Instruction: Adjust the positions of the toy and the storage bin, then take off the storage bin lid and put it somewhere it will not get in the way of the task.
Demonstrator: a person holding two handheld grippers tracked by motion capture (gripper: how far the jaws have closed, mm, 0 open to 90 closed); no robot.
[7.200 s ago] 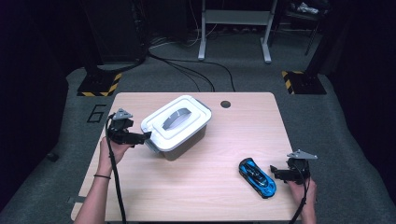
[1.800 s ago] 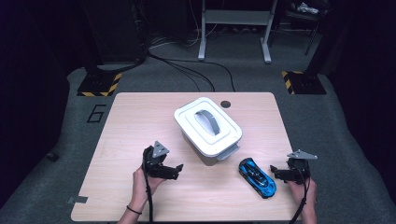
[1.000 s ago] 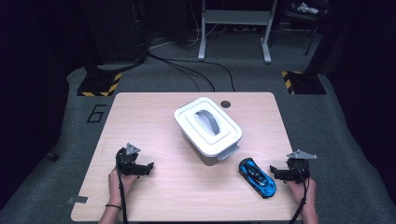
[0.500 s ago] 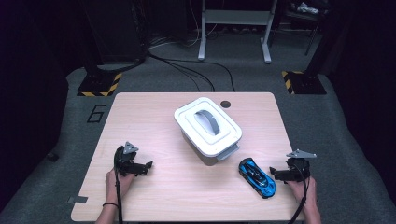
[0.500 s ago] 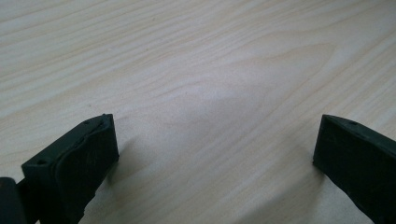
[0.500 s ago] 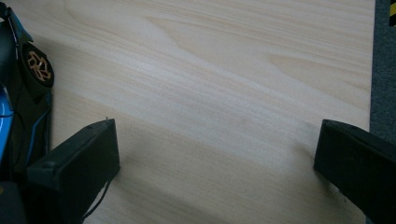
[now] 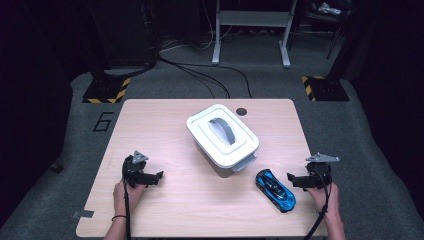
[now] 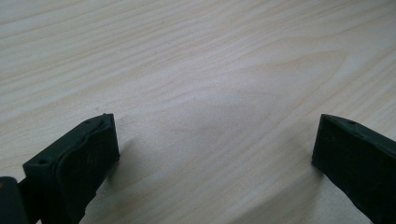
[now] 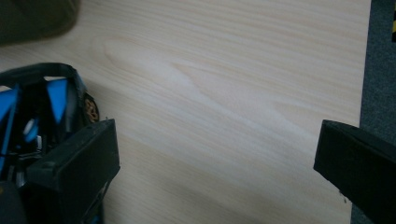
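Observation:
A white lidded box with a grey handle stands turned at an angle in the middle of the wooden table. A blue and black toy car lies at the front right, close to the box's corner. My right gripper rests just right of the car, open; in the right gripper view the car lies beside the left jaw, outside the gap. My left gripper sits open at the front left, with bare wood between its jaws.
A round dark grommet sits in the table near the far edge. Beyond the table lie cables, a metal stand and hazard-striped feet on grey carpet. The table's right edge runs near my right gripper.
The box moved from left of centre to the middle and turned. My left gripper let go of it and drew back to the front left. The right gripper and car stayed put.

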